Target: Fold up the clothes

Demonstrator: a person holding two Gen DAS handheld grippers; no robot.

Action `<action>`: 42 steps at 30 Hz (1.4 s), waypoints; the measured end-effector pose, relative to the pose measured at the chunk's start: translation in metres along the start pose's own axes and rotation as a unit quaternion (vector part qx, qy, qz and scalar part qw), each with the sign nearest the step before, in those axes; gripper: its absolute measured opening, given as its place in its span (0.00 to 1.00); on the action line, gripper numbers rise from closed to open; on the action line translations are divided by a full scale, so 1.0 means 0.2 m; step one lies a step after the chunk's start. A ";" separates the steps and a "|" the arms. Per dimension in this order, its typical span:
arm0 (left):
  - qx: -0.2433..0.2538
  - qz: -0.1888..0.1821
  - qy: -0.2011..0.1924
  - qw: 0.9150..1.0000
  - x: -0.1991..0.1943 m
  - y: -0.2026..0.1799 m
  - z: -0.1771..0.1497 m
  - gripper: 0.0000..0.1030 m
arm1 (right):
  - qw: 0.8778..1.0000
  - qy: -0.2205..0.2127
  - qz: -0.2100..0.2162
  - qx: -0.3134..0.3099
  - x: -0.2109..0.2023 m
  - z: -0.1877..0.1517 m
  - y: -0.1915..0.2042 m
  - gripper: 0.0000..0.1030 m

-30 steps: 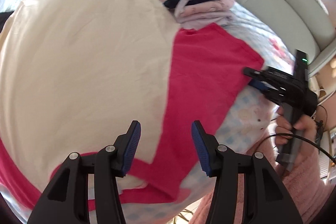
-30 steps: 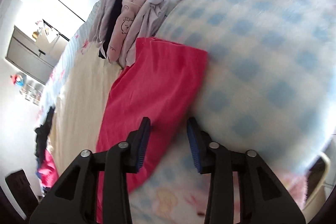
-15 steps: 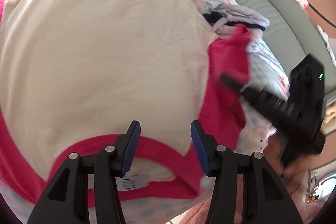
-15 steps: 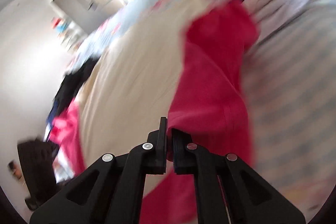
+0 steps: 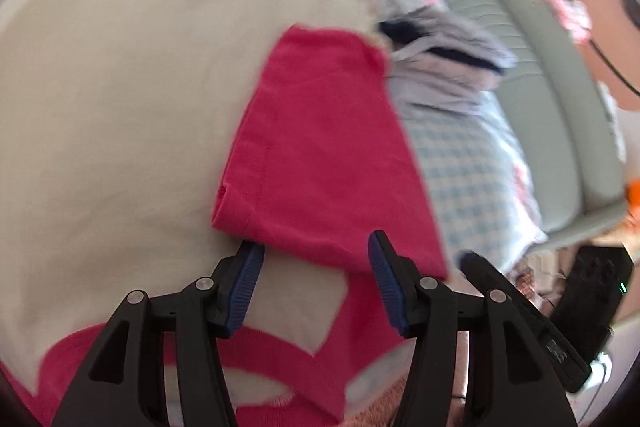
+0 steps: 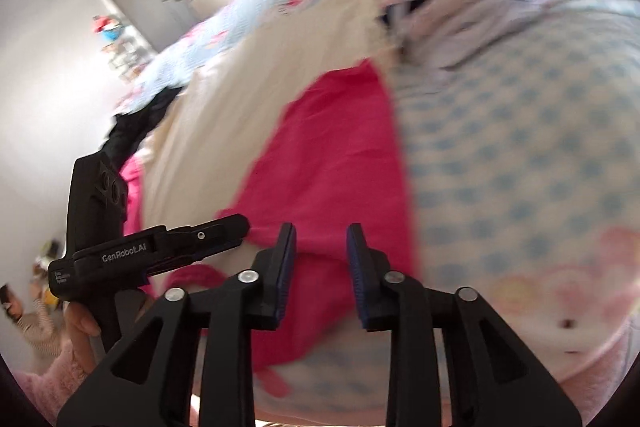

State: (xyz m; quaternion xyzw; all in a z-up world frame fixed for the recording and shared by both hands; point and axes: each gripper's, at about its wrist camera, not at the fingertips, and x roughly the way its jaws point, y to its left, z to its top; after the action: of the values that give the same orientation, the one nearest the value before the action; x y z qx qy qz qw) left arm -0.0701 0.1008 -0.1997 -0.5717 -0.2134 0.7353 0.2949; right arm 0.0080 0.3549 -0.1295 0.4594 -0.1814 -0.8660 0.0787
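A cream shirt (image 5: 140, 87) with pink sleeves and collar lies flat on the bed. Its pink sleeve (image 5: 320, 155) is folded inward over the cream body (image 6: 224, 131). My left gripper (image 5: 316, 247) hovers just above the sleeve's near hem, jaws opening, nothing pinched. My right gripper (image 6: 322, 229) hangs over the same pink sleeve (image 6: 332, 155), jaws opening and apart, the cloth lying loose below them. The two grippers sit close side by side.
A pile of folded pale clothes (image 5: 440, 67) rests beyond the shirt on the blue checked bedsheet (image 6: 520, 147). A grey-green padded headboard (image 5: 540, 87) runs along the right. A black garment (image 6: 136, 123) lies at the shirt's far side.
The right gripper shut on the pink sleeve, swung it over onto the cream body and let go. The left gripper came down closer to the shirt's collar end.
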 end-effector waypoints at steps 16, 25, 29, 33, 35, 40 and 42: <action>0.000 0.174 -0.121 0.977 -0.28 0.02 0.29 0.23 | 1.000 0.020 0.014 0.007 0.07 0.01 0.00 0.38; -0.005 0.048 -0.008 0.999 -0.18 0.10 0.01 0.39 | 0.997 0.079 0.018 -0.006 0.24 -0.05 0.09 0.38; 0.000 0.009 -0.001 1.000 -0.11 0.05 -0.01 0.39 | 0.995 0.092 0.030 -0.005 0.28 -0.10 0.11 0.38; -0.012 -0.032 0.006 0.999 -0.06 0.03 -0.01 0.37 | 0.994 0.101 0.037 -0.018 0.29 -0.13 0.15 0.39; -0.004 -0.029 0.006 1.000 -0.05 0.01 -0.02 0.37 | 0.992 0.122 0.023 -0.024 0.35 -0.17 0.16 0.40; -0.041 -0.086 0.002 0.995 -0.10 0.07 -0.04 0.40 | 0.991 0.131 0.014 -0.026 0.36 -0.20 0.17 0.39; -0.038 -0.054 -0.013 0.998 -0.14 0.10 -0.01 0.41 | 0.992 0.122 0.013 -0.040 0.31 -0.16 0.18 0.39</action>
State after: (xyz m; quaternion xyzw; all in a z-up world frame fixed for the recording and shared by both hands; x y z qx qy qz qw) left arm -0.0665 0.0671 -0.1943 -0.5605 -0.2751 0.7172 0.3095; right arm -0.0010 0.2947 -0.1797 0.5558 -0.1421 -0.8087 0.1299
